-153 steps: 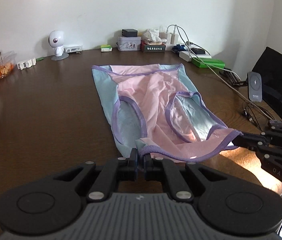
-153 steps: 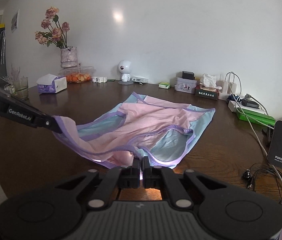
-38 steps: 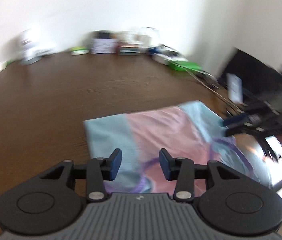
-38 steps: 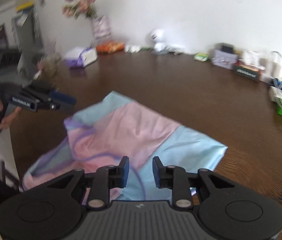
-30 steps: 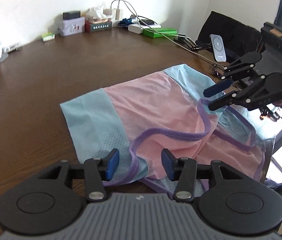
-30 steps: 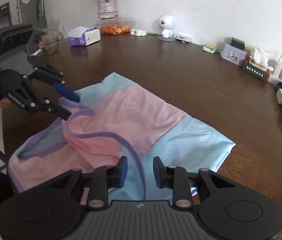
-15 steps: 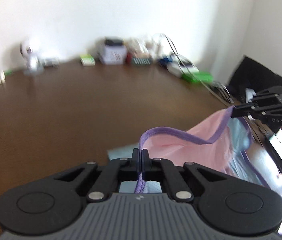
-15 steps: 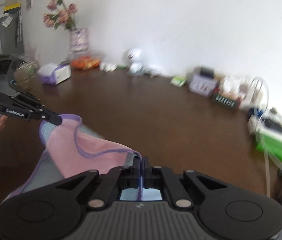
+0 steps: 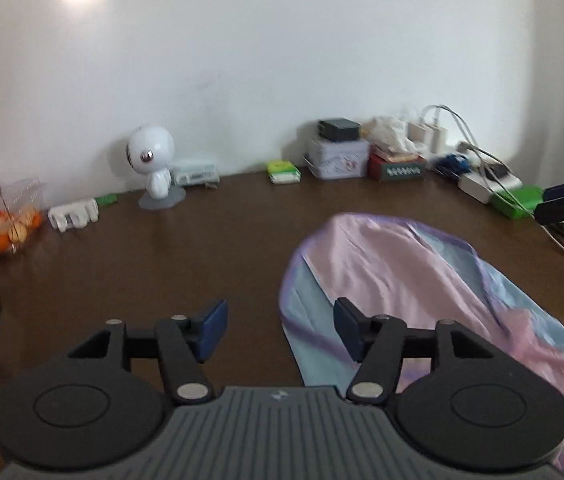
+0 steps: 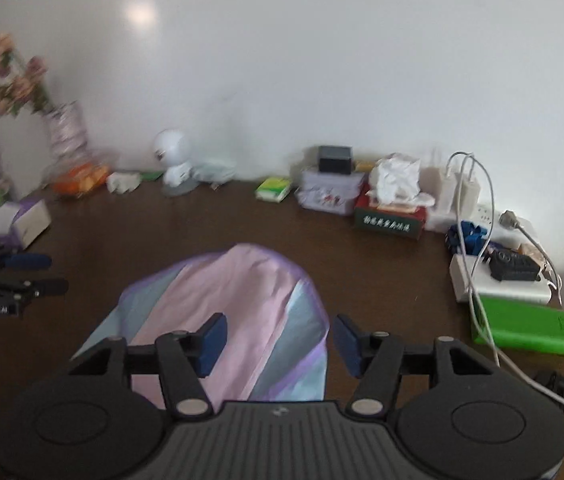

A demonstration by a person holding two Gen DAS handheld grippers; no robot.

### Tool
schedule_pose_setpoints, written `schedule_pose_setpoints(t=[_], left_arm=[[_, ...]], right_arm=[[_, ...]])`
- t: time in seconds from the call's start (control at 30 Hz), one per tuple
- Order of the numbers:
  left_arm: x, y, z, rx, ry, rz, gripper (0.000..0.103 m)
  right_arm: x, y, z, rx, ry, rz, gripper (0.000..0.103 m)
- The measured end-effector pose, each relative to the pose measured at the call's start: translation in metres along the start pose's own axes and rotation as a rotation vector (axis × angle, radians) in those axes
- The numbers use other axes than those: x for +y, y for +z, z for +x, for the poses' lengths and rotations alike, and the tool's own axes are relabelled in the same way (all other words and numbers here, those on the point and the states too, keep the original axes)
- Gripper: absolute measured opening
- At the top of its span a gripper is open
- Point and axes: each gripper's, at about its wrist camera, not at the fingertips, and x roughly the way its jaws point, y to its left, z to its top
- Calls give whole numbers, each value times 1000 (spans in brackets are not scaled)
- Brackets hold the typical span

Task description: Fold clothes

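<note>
A pink and light-blue garment with purple trim [image 9: 385,276] lies bunched on the dark wooden table [image 9: 162,264], blurred as it settles. My left gripper [image 9: 280,326] hovers over its left edge. Its jaws are opening and its blue pads touch no cloth. In the right wrist view the same garment [image 10: 242,292] spreads under and ahead of my right gripper [image 10: 280,338]. Those jaws are opening too, with cloth below them but nothing pinched. Each view catches the other tool: the right gripper [image 9: 545,202] at the right edge, the left gripper [image 10: 56,274] at the left edge.
Along the far wall stand a white robot figurine [image 9: 154,168], tins and a tissue box [image 10: 391,208], chargers with cables [image 10: 469,200] and a green box [image 10: 525,326]. A fruit container [image 9: 0,228], a purple tissue box [image 10: 22,220] and a flower vase [image 10: 64,132] are at the left.
Half a second ago both grippers were shut on the purple hem and held it up. Both have now opened, and the garment has dropped onto the table.
</note>
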Motion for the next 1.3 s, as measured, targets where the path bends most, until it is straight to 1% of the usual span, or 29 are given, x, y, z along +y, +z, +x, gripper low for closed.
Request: schedule_pose_setpoints(t=[0.03, 0.1, 0.17, 0.2, 0.23, 0.27, 0.3, 0.37, 0.4, 0.43, 0.47, 0.53, 0.57, 0.63, 0.67, 0.73, 0.77, 0.8, 0.87, 0.93, 1.0, 1.1, 1.13, 1.17, 1.2, 1.23, 1.3], left_arm=[[-9, -18, -16, 12, -48, 11, 70], [-31, -53, -38, 43, -114, 35, 72], [-52, -75, -49, 74, -141, 83, 72], [-59, -81, -49, 79, -138, 87, 72], [-65, -86, -48, 86, -138, 89, 72], [-68, -86, -45, 103, -135, 98, 69], [-71, -84, -42, 123, -129, 110, 62], [-74, -80, -43, 145, -145, 52, 62], [-74, -79, -45, 155, -181, 13, 62], [-78, -80, -48, 159, -231, 2, 62], [-83, -85, -52, 161, -265, 11, 62], [-88, -99, -57, 173, -270, 8, 64], [-89, -105, -58, 198, -284, 6, 64], [-88, -111, -57, 244, -315, 13, 59], [-85, -103, -59, 231, -296, 30, 57], [-78, -75, -56, 149, -197, 92, 62], [-74, -59, -45, 117, -148, 133, 68], [-70, -43, -32, 89, -101, 175, 70], [-53, -9, 10, 99, -31, 210, 72], [-40, 10, 54, 106, 42, 174, 73], [-24, 23, 91, 121, 117, 95, 73], [-1, 31, 129, 142, 141, -25, 73], [3, 32, 138, 149, 155, -42, 72], [5, 32, 144, 151, 167, -51, 72], [4, 30, 148, 143, 162, -43, 71], [2, 29, 151, 131, 151, -31, 66], [-2, 27, 155, 107, 136, -12, 41]], right_arm=[[13, -19, -12, 20, 20, -40, 58], [37, -58, -28, 75, 74, -95, 56], [59, -94, -37, 111, 115, -144, 52], [68, -107, -38, 123, 108, -170, 48], [73, -115, -37, 129, 89, -182, 46], [78, -122, -36, 133, 71, -190, 43], [81, -125, -36, 126, 51, -182, 40], [84, -124, -36, 119, 40, -129, 38], [86, -125, -39, 112, 58, -100, 38], [88, -128, -44, 103, 97, -78, 38], [91, -131, -49, 96, 134, -61, 38], [99, -143, -61, 97, 199, -71, 36], [102, -152, -68, 98, 226, -75, 36], [105, -166, -77, 119, 273, -62, 36], [106, -173, -79, 128, 276, -58, 36], [108, -181, -83, 132, 248, -48, 36], [108, -182, -86, 123, 236, -43, 36], [107, -182, -88, 112, 221, -31, 36], [104, -179, -92, 73, 153, -13, 36], [94, -172, -94, 42, 65, 23, 36], [77, -161, -93, 22, -1, 57, 36], [46, -137, -82, 26, -54, 114, 37], [36, -129, -77, 31, -65, 134, 38], [27, -121, -66, 47, -54, 153, 41], [19, -112, -55, 61, -46, 171, 41], [15, -104, -42, 67, -46, 178, 41], [10, -83, -9, 72, -38, 168, 41]])
